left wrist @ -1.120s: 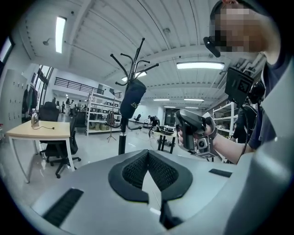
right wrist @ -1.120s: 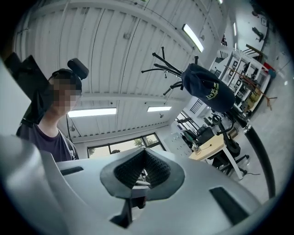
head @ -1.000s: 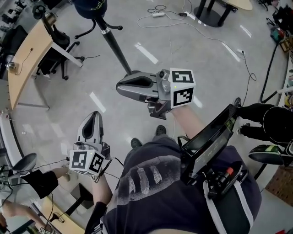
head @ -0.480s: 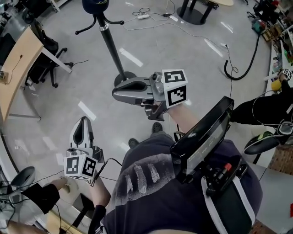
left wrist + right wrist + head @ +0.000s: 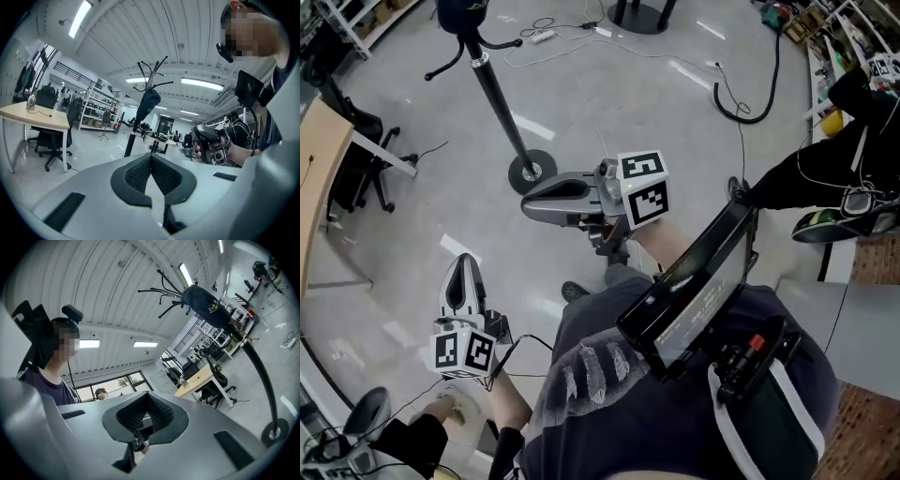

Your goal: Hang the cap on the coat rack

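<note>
The person wears a dark navy T-shirt (image 5: 614, 417) with a pale streaked print (image 5: 589, 364) on the front. A black flat-screened device (image 5: 689, 295) with a red button (image 5: 757, 343) sits at the chest on white-edged straps (image 5: 792, 412). The left gripper (image 5: 467, 262) and right gripper (image 5: 528, 200) have smooth grey shells, black textured fingers (image 5: 136, 174), and cubes (image 5: 643, 190) of black-and-white square markers. A thin black cable (image 5: 528, 341) runs from the left one.
</note>
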`<state>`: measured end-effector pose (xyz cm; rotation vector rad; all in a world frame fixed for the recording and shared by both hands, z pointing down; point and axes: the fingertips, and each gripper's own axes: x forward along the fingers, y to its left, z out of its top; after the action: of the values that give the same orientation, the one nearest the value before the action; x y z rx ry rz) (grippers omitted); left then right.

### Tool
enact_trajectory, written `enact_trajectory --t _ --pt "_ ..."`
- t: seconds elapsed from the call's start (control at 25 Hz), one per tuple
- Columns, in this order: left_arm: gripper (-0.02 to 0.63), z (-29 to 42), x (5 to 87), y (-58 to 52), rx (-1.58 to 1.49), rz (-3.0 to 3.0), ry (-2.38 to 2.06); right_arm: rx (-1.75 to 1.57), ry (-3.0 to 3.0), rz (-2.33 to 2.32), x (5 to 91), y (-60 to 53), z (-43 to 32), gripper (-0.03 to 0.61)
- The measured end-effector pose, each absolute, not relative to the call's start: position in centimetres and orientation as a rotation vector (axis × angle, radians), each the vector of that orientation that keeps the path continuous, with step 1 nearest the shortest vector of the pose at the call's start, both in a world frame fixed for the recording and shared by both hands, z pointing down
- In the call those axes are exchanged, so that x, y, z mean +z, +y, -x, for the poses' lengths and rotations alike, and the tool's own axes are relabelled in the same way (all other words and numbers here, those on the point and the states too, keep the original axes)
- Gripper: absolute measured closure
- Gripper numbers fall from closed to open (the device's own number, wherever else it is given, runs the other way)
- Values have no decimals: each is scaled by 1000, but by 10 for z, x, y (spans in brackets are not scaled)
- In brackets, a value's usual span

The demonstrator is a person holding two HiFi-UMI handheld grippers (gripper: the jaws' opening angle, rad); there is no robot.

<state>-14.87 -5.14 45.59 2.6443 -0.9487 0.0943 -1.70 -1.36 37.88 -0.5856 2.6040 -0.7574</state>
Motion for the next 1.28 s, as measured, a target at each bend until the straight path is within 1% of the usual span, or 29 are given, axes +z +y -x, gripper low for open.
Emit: enact_trajectory --t 0.16,0.44,1.28 --pt "607 142 445 -64 85 -2670 -897 -743 2579 649 373 -17 12 574" --pt "607 128 430 -60 50 -2708 -863 -680 2583 624 361 -15 13 574" --pt "607 117 425 -55 78 -2741 -841 -651 2581 593 361 -14 13 574"
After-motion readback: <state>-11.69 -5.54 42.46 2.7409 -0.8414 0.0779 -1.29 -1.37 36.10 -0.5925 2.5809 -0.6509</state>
